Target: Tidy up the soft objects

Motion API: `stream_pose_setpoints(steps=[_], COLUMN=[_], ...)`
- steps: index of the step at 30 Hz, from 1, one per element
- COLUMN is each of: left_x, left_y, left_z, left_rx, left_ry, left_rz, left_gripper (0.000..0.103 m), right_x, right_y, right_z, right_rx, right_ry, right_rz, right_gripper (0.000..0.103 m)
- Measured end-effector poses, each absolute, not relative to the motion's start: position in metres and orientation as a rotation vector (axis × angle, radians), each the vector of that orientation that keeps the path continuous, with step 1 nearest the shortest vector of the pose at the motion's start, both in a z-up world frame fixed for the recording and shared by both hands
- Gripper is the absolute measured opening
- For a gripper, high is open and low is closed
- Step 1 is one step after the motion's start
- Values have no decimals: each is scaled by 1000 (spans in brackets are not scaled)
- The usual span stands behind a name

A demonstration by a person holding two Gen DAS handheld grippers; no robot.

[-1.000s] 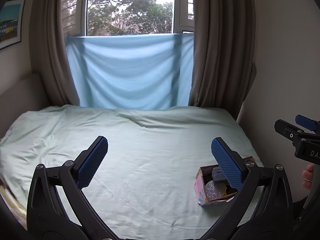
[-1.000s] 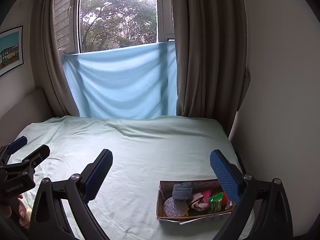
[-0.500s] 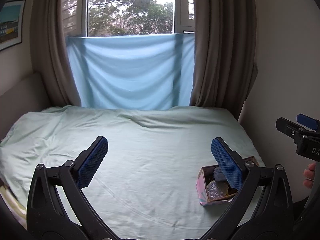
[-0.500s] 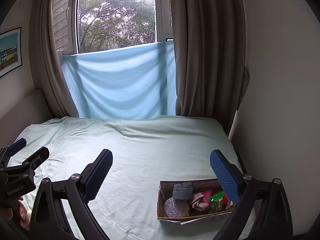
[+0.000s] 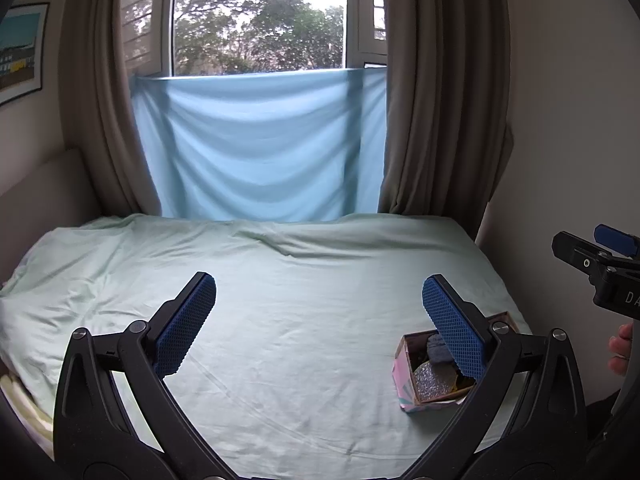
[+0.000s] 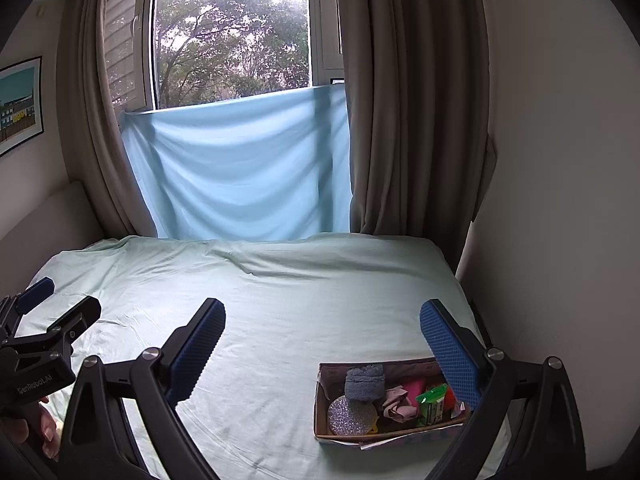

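A small cardboard box (image 6: 324, 404) sits on the pale green bed sheet (image 6: 280, 300) near the front right corner. It holds a blue-grey folded cloth (image 6: 364, 382), a silver glittery round piece (image 6: 352, 416), a beige crumpled cloth (image 6: 396, 402), a pink item and a green packet (image 6: 432, 400). The box also shows in the left wrist view (image 5: 404, 376). My right gripper (image 6: 322, 344) is open and empty, above the bed, its right finger over the box. My left gripper (image 5: 320, 320) is open and empty, left of the box.
A light blue cloth (image 5: 260, 144) hangs across the lower window between brown curtains (image 5: 432, 92). A white wall (image 6: 560, 200) borders the bed on the right. A padded headboard (image 5: 36, 188) is at the left, with a framed picture (image 6: 20, 104) above.
Both grippers have hardly moved; the views drift only slightly. Both stay open and empty.
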State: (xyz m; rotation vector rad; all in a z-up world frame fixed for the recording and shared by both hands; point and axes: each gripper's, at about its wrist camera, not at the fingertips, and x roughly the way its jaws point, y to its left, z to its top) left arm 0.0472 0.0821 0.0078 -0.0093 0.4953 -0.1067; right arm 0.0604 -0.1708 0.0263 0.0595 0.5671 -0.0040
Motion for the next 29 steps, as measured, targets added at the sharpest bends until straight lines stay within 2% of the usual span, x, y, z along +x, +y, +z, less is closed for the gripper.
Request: stream_pose_setpoints(steps=[29], left_x=[52], left_y=[84], left_z=[8], left_rx=[4], left_ry=[470], left_rz=[-72], left_gripper=[103], right_x=[66], right_y=[-168], right_z=[27], right_rx=[63], right_ry=[576], right_rz=[-11], right_gripper=[97])
